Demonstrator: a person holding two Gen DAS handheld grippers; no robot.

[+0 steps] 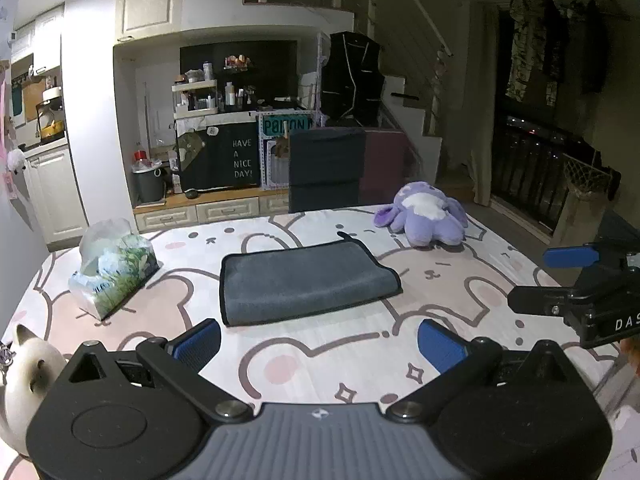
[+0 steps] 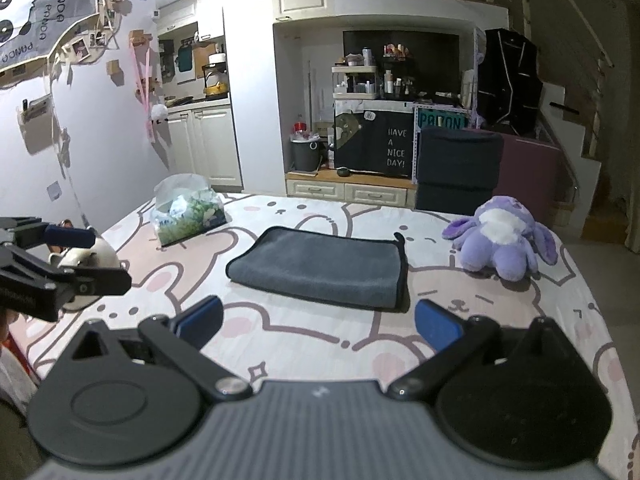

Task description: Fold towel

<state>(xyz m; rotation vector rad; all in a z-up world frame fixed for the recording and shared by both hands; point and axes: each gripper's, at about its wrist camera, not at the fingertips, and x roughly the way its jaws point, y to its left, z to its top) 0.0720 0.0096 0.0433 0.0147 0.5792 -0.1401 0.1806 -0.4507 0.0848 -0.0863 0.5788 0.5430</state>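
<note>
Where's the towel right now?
The grey towel lies folded flat in the middle of the bed, ahead of both open grippers and touched by neither. A tissue pack is on its left, a purple plush on its right.

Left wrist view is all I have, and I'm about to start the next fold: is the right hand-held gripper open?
Observer: Yes. The right hand-held gripper is open, empty, short of the towel.
Operator: Anything along the left side?
Observer: A wall with a panda banner and pinned photos.
Operator: And my left hand-held gripper?
Observer: From the side, the left hand-held gripper hangs by a white cat figure at the bed's edge.
</note>
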